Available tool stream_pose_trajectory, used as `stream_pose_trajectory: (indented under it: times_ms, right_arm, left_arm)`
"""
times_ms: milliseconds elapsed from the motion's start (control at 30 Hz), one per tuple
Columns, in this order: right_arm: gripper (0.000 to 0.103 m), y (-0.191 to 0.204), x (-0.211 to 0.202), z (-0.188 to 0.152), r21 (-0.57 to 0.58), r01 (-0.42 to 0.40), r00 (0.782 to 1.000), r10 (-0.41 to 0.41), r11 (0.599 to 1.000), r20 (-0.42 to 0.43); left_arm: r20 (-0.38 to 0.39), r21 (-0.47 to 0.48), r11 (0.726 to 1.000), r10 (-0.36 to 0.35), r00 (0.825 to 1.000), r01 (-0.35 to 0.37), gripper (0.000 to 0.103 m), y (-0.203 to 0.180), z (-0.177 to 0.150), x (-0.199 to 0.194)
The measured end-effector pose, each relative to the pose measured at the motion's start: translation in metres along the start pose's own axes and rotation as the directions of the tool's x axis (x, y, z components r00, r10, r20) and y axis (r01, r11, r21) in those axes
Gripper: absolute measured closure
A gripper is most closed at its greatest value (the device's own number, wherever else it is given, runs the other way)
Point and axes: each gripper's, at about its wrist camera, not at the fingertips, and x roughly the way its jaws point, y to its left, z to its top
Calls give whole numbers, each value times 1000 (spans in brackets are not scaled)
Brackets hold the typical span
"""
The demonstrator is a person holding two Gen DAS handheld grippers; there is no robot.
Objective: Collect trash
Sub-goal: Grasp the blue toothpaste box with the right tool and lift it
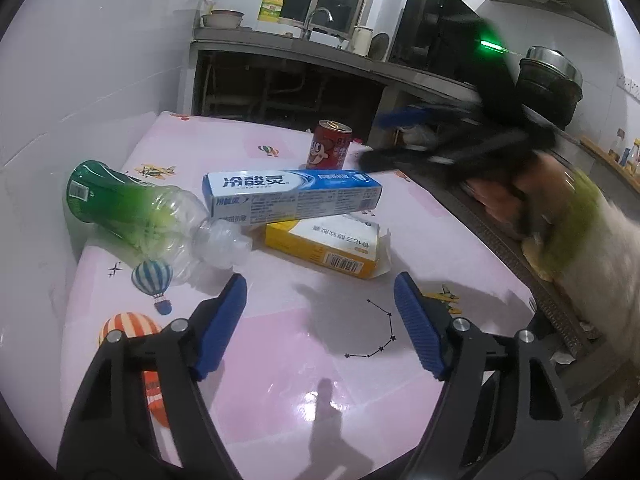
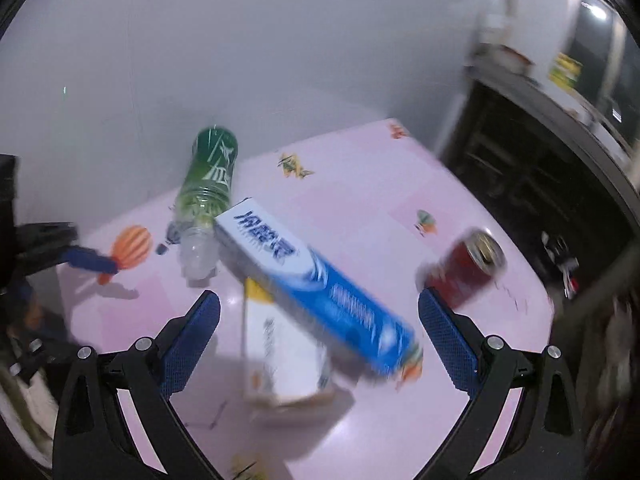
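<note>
Right wrist view was smeared: red can and toothpaste box all blurry. The toothpaste box covered part of the yellow box. Right gripper was just a dark streak.

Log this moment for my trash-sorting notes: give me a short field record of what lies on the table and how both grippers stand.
surface: table with pink patterned cover
bottle: green-labelled plastic bottle, lying on its side, uncapped
toothpaste box: blue and white, lying across the yellow box
yellow box: yellow carton, flat, end flap open
can: red drink can, upright, far edge
left gripper: open, nothing between the jaws
right gripper: open, above the toothpaste box, not gripping
</note>
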Motion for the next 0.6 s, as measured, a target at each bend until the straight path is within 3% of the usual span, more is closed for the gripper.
stream_pose_trajectory:
  times_ms: [67,167,300,433,600]
  right_arm:
    - [7,-3,27,12,-62,-60,996,55,996,-72]
    - [7,-2,65,19,-142,-92,982,67,986,-174]
    - [7,-7,95,18,-144,-132,966,94,981,-239]
    - [27,-9,95,8,-97,-179,957,150,979,-248]
    - [43,-12,76,-6,5,-146,966,143,989,-216]
  left_arm:
    - [-10,-4,1000,-8,1000,8,33,1,0,3]
    - [-30,-4,1000,-6,1000,6,34,3,-1,9]
    - [-42,-10,1000,-1,999,0,34,6,-2,12]
    - [-45,-11,1000,-6,999,5,34,7,-1,14]
    - [-57,-20,999,-34,998,33,34,4,1,21]
